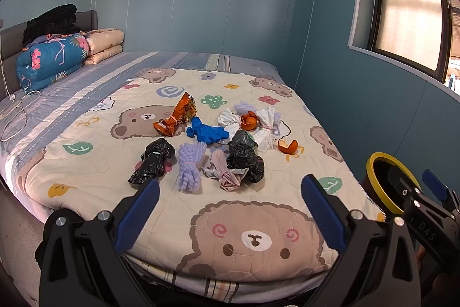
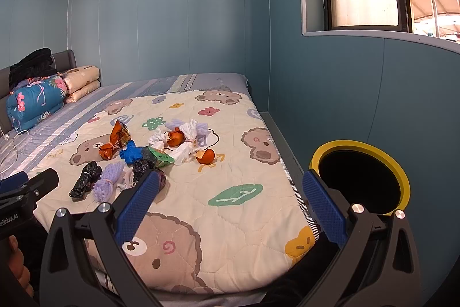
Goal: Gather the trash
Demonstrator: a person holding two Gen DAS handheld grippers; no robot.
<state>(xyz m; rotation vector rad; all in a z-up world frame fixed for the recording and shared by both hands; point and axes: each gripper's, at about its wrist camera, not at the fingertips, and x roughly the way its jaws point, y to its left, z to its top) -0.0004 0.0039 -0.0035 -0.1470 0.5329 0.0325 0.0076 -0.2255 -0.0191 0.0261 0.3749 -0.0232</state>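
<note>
Crinkly, soft trash sits bunched mid-quilt (image 1: 86, 163): black bag (image 1: 152, 160), lilac bundle (image 1: 189, 167), orange wrapper (image 1: 178, 115), blue glove (image 1: 205, 133), peel (image 1: 288, 146). Left gripper (image 1: 230, 209) and right gripper (image 2: 230, 206) both wide, empty, well short of pile. Yellow-rimmed bin (image 2: 359, 177) beside bed. Risks: jaws snag 2 items or quilt fabric; thin film slips out en route; peel rolls off edge.
</note>
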